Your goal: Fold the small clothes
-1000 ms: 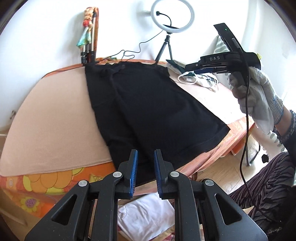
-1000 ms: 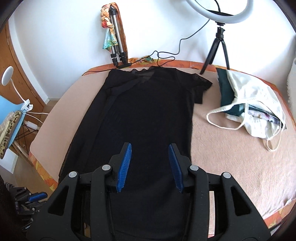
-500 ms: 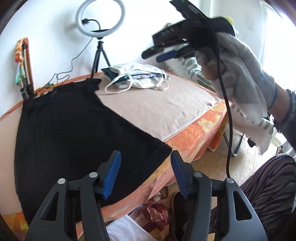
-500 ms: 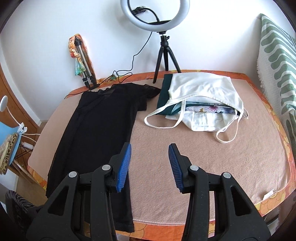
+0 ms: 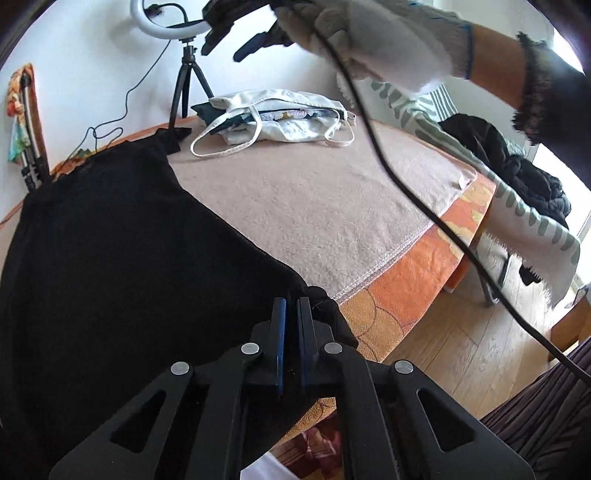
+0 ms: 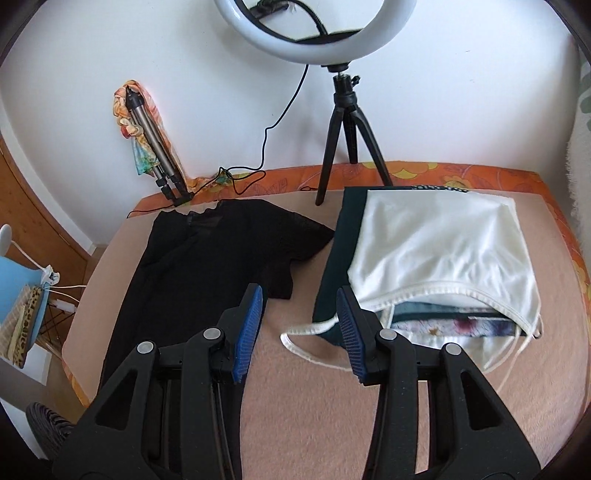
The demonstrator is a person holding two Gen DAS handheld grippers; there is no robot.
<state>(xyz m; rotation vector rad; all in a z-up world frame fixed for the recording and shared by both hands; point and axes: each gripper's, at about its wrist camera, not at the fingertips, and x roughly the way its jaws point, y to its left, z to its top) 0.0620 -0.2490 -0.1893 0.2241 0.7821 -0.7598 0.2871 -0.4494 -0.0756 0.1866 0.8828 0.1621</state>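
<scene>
Gaping, the white tote bag (image 6: 447, 251) shows folded clothes — left gripper (image 5: 291, 314) pinches black dress (image 5: 110, 240), right gripper (image 6: 301, 306) unclenched.

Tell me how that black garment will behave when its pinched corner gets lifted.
The black garment is thin and lies flat, so it will likely drape limply and feel light. The left tongs hold only one hem corner, so the rest may drag across the blanket.

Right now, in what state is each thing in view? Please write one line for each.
Left gripper: shut on the black top's hem corner.
Right gripper: open, holding nothing, above the blanket.
Black top: spread flat, not yet folded.
Tote bag: lying on its side, mouth open, clothes inside.
Ring light: upright on its tripod; lit or not, cannot tell.
Dark clothes: crumpled in a heap.
</scene>
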